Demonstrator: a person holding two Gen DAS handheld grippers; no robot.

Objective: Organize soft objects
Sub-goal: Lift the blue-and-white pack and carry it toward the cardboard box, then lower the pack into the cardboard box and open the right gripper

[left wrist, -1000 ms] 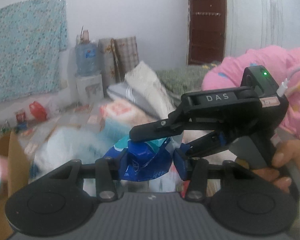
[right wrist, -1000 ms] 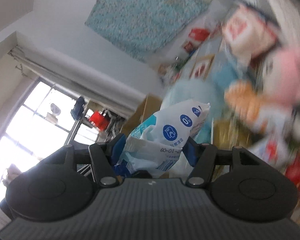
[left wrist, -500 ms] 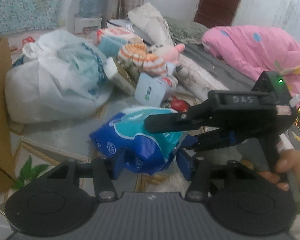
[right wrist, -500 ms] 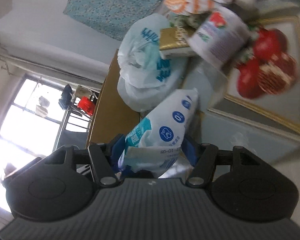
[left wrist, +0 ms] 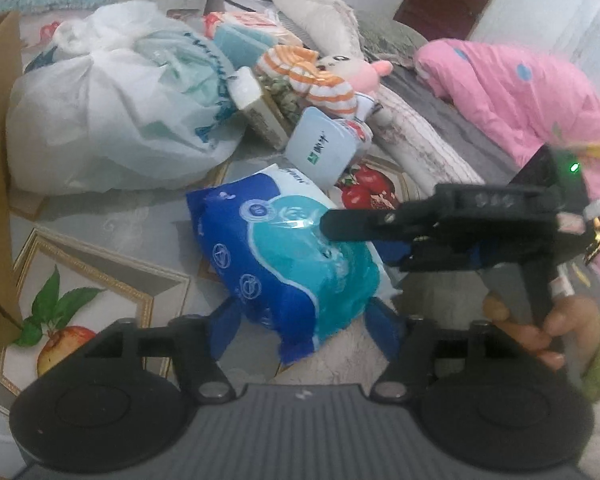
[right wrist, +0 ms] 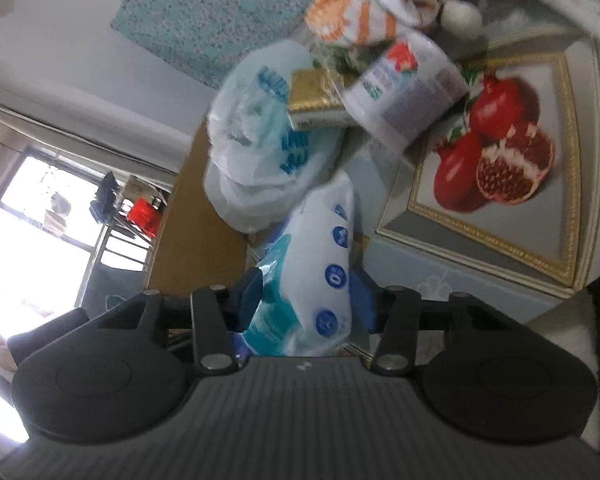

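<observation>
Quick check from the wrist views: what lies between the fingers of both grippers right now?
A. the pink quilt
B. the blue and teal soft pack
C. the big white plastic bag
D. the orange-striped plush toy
B: the blue and teal soft pack lies between the left gripper fingers, and the right gripper pinches its other end.

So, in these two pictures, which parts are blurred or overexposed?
Left wrist view: mostly sharp, the blue pack clear; the right gripper and the pink blanket are softly smeared. Right wrist view: the window is blown out white; the plush toy and the paper roll are motion-blurred.
</observation>
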